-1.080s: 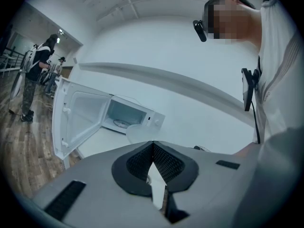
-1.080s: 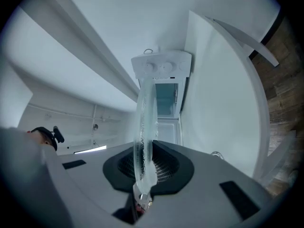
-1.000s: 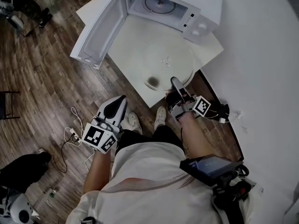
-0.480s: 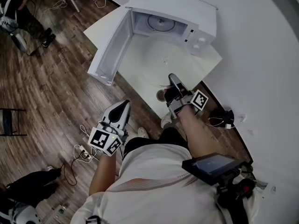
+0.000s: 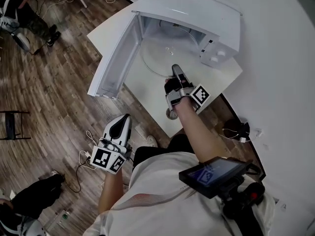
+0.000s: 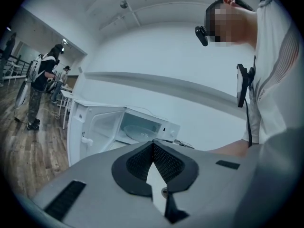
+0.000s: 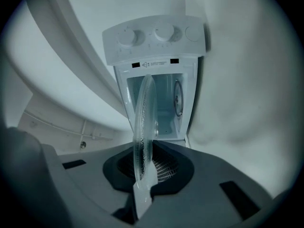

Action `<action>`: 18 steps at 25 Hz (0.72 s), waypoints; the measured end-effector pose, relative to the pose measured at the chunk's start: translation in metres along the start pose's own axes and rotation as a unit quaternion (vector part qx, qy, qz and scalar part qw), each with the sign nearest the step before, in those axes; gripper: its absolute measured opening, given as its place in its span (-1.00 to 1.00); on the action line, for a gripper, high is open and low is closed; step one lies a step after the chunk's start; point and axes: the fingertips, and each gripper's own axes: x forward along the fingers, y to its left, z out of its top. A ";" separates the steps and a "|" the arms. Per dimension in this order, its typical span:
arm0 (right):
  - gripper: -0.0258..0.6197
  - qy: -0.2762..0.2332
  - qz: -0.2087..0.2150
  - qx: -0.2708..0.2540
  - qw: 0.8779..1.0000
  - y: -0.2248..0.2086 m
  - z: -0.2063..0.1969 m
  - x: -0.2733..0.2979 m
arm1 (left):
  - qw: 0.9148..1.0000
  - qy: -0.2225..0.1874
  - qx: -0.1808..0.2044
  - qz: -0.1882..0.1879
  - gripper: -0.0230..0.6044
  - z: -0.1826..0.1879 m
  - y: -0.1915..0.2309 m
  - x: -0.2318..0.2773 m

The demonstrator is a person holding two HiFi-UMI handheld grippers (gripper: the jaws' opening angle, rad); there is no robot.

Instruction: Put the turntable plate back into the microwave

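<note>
The clear glass turntable plate hangs level over the white table, its far rim at the mouth of the open white microwave. My right gripper is shut on the plate's near rim. In the right gripper view the plate shows edge-on between the pads of the right gripper, with the microwave cavity straight ahead. My left gripper hangs over the floor, left of the table, shut with nothing in it; in its own view its pads meet.
The microwave door swings wide to the left, past the table's edge. A white curved wall runs along the right. Cables and a power strip lie on the wooden floor. Other people stand far off to the left.
My right gripper has carried the plate from the table's near edge up to the microwave opening. The left gripper shifted a little and stays low beside the table.
</note>
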 end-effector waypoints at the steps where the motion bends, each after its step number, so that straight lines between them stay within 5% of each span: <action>1: -0.83 -0.006 -0.005 -0.001 1.000 -0.005 0.004 0.008 | 1.000 0.001 0.000 0.002 -0.89 -0.001 0.003 0.003; 18: -0.83 -0.054 -0.044 0.021 0.997 -0.060 0.050 0.102 | 1.000 0.014 -0.001 0.012 -0.89 -0.032 0.040 0.109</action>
